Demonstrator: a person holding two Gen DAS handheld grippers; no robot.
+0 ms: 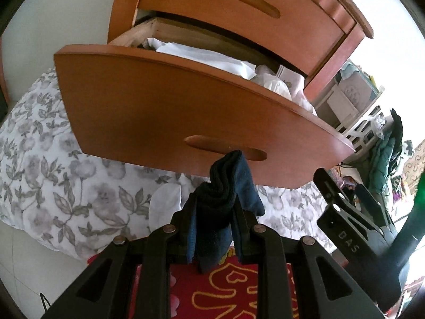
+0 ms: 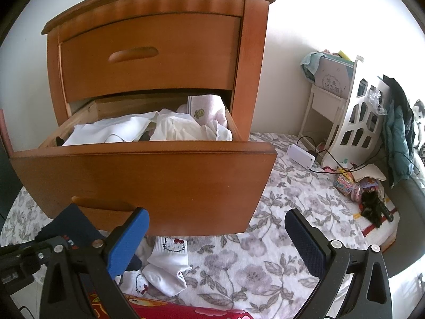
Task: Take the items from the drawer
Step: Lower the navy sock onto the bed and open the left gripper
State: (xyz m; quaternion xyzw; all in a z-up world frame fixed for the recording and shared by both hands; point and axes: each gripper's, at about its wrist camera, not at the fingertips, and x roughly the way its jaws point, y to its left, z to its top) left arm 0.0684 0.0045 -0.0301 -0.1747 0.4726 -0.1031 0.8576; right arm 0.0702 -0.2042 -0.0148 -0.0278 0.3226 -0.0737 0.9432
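Note:
The nightstand's lower drawer [image 2: 146, 183] is pulled out and holds white clothes [image 2: 119, 130] and a pink sock [image 2: 204, 109] with a yellow emblem. My left gripper [image 1: 215, 212] is shut on a dark navy sock [image 1: 225, 194] and sits low in front of the drawer's face. That sock [image 2: 71, 223] also shows at the lower left of the right wrist view. My right gripper [image 2: 217, 242] stands open with nothing between its blue pads, above the floral cloth [image 2: 265, 265]. Two white cat-print socks [image 2: 170, 260] lie on that cloth below the drawer.
The upper drawer [image 2: 148, 53] is closed. To the right stand a white shelf unit [image 2: 356, 117], a white box with a cable [image 2: 302, 156], a hanging dark jacket [image 2: 398, 133] and small toys [image 2: 372, 207]. A red patterned cloth [image 2: 186, 313] lies at the near edge.

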